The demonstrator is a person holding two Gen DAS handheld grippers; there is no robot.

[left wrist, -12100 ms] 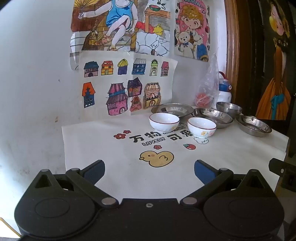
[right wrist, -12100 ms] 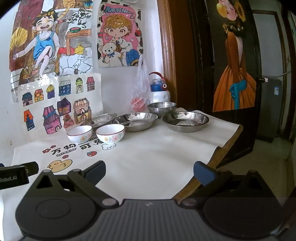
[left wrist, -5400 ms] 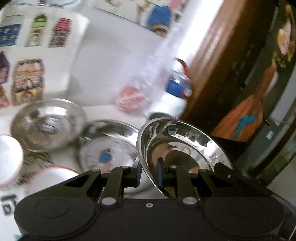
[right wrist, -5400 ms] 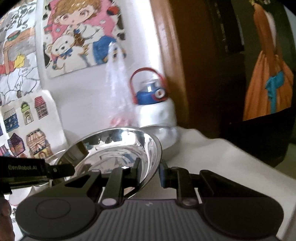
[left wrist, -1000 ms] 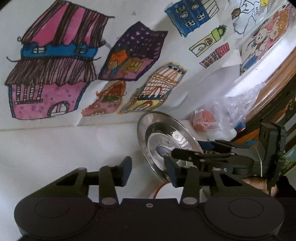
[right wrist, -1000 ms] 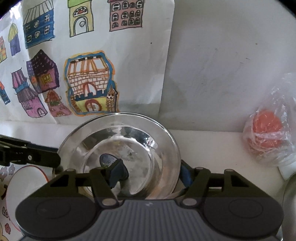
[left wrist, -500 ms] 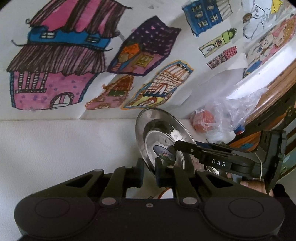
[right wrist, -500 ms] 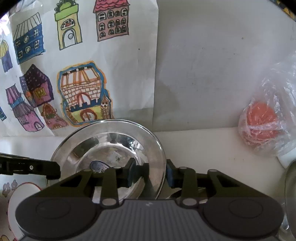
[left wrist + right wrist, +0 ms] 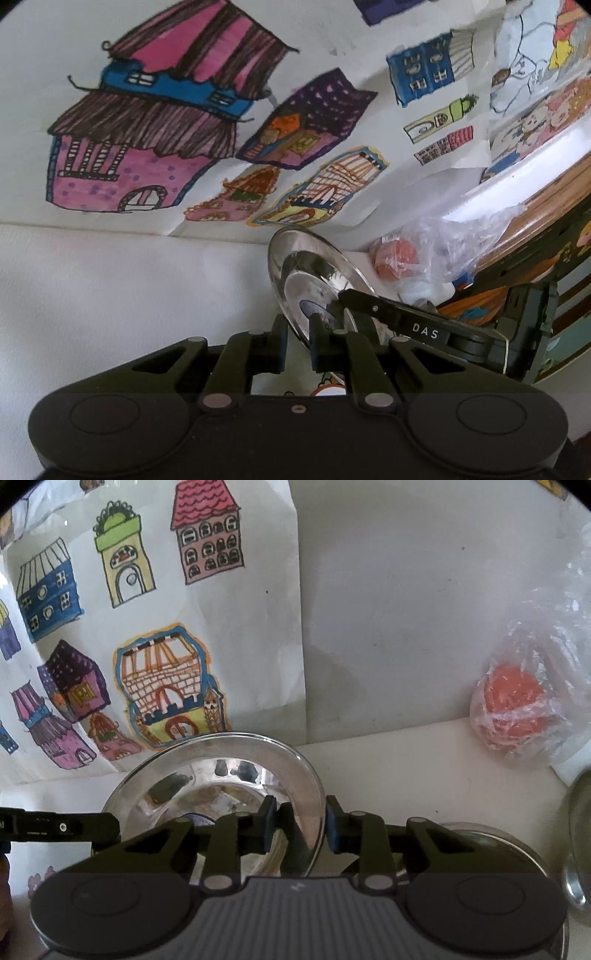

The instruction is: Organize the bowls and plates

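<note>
A shiny steel plate (image 9: 310,273) (image 9: 221,771) is tilted up off the white tablecloth, close to the wall. My left gripper (image 9: 297,332) is shut on its near rim, one pad on each face. In the right wrist view that gripper's finger (image 9: 59,827) reaches in from the left edge. My right gripper (image 9: 299,825) straddles the plate's right rim and its jaws are closing. The rim lies between the blue pads (image 9: 332,829), with a gap still showing on the inner side. From the left wrist view, the right gripper's finger (image 9: 406,326) crosses the plate.
A plastic bag holding something red (image 9: 513,701) (image 9: 395,258) lies against the wall on the right. More steel bowls (image 9: 498,842) sit right of the plate. A white bowl with a red rim (image 9: 328,387) peeks out below the left fingers. Paper drawings (image 9: 166,686) hang just behind.
The left jaws closed onto the plate's rim and stay there. The right jaws narrowed around the opposite rim. The plate has tipped up more steeply.
</note>
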